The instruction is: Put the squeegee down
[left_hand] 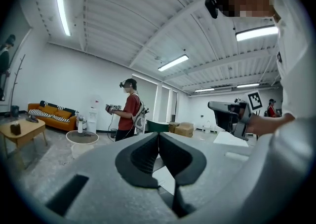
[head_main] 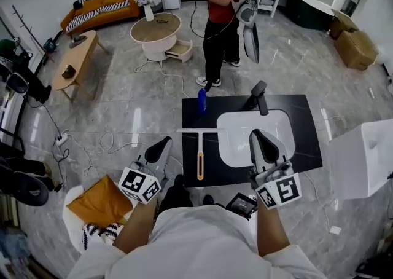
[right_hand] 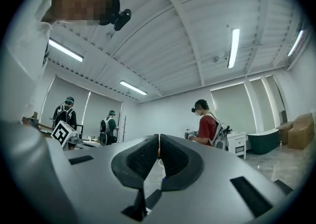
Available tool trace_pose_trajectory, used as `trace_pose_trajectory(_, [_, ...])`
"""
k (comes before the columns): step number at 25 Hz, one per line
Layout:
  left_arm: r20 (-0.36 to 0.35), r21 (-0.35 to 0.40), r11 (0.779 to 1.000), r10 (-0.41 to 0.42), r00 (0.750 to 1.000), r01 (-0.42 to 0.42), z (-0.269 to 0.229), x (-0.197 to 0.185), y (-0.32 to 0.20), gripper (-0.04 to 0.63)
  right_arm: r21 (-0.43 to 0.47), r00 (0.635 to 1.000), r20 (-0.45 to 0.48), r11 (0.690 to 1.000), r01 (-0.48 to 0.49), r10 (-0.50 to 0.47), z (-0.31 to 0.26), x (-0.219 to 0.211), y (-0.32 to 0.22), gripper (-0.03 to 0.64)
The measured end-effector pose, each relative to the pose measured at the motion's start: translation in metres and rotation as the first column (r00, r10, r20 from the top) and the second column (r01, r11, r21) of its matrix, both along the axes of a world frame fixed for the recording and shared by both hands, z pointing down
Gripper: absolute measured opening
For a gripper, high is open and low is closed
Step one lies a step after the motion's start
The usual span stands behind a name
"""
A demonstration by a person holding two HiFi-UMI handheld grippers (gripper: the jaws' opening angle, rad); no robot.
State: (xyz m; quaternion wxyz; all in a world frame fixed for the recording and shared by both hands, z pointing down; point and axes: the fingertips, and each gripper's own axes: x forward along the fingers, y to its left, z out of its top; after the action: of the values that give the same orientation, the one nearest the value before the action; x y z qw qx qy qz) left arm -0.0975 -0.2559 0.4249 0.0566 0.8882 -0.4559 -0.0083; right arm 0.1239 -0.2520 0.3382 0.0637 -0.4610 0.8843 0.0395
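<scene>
The squeegee (head_main: 200, 149) lies flat on the black counter (head_main: 307, 118), its white blade across the top and its white-and-orange handle pointing toward me, just left of the white sink basin (head_main: 230, 142). Neither gripper touches it. My left gripper (head_main: 161, 147) is raised to its lower left, jaws pressed together with nothing between them (left_hand: 158, 136). My right gripper (head_main: 259, 139) hovers over the basin's near right side, also shut and empty (right_hand: 159, 141). Both gripper views look upward at the ceiling and across the room, so the squeegee does not show in them.
A blue spray bottle (head_main: 202, 100) stands at the counter's far left edge. A black faucet (head_main: 260, 95) rises behind the basin. A person in a red shirt (head_main: 224, 13) stands beyond the counter. A white box (head_main: 362, 158) sits at the right, an orange cushion (head_main: 98, 201) on the floor left.
</scene>
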Motion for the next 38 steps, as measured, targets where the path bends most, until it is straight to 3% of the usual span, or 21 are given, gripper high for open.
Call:
trace_pose_trajectory(4, [0.001, 0.029, 0.999, -0.018, 1.0, 0.018, -0.015, 0.01, 0.027, 0.017, -0.008, 1.0, 0.012, 1.0, -0.014, 0.014, 0.01, 0.021, 0.027, 0.018])
trace_pose_trajectory(8, [-0.05, 0.039, 0.998, -0.046, 0.998, 0.048, -0.032, 0.009, 0.049, 0.017, -0.031, 1.0, -0.003, 0.999, -0.008, 0.007, 0.022, 0.031, 0.049, 0.018])
trace_pose_trajectory(11, [-0.037, 0.065, 0.997, -0.049, 0.998, 0.052, -0.041, 0.009, 0.063, 0.017, -0.043, 1.0, -0.01, 0.999, -0.005, 0.005, 0.027, 0.034, 0.063, 0.017])
trace_pose_trajectory(16, [-0.033, 0.047, 0.998, -0.034, 0.999, 0.035, -0.036, 0.006, 0.084, 0.017, -0.064, 1.0, -0.017, 0.998, -0.011, 0.009, 0.031, 0.026, 0.085, 0.017])
trace_pose_trajectory(24, [-0.051, 0.033, 0.999, 0.042, 0.998, -0.04, -0.023, 0.0, 0.146, 0.017, -0.115, 0.998, -0.061, 0.993, -0.019, 0.012, 0.038, -0.003, 0.148, 0.015])
trace_pose_trajectory(27, [-0.09, -0.003, 0.998, 0.065, 0.994, -0.065, -0.008, -0.007, 0.177, 0.017, -0.145, 0.997, -0.072, 0.989, -0.011, 0.0, 0.045, -0.016, 0.174, 0.015])
trace_pose_trajectory(30, [-0.117, -0.017, 0.99, 0.14, 0.983, -0.143, 0.011, -0.002, 0.206, 0.017, -0.181, 0.997, -0.077, 0.983, 0.006, -0.02, 0.06, -0.029, 0.194, 0.015])
trace_pose_trajectory(34, [-0.144, -0.08, 0.985, 0.143, 0.979, -0.155, 0.034, 0.003, 0.228, 0.017, -0.239, 0.995, -0.095, 0.971, 0.018, -0.042, 0.084, -0.038, 0.221, 0.015])
trace_pose_trajectory(38, [-0.124, -0.069, 0.97, 0.223, 0.967, -0.232, 0.031, 0.019, 0.242, 0.017, -0.24, 0.996, -0.081, 0.97, 0.028, -0.048, 0.085, -0.037, 0.231, 0.014])
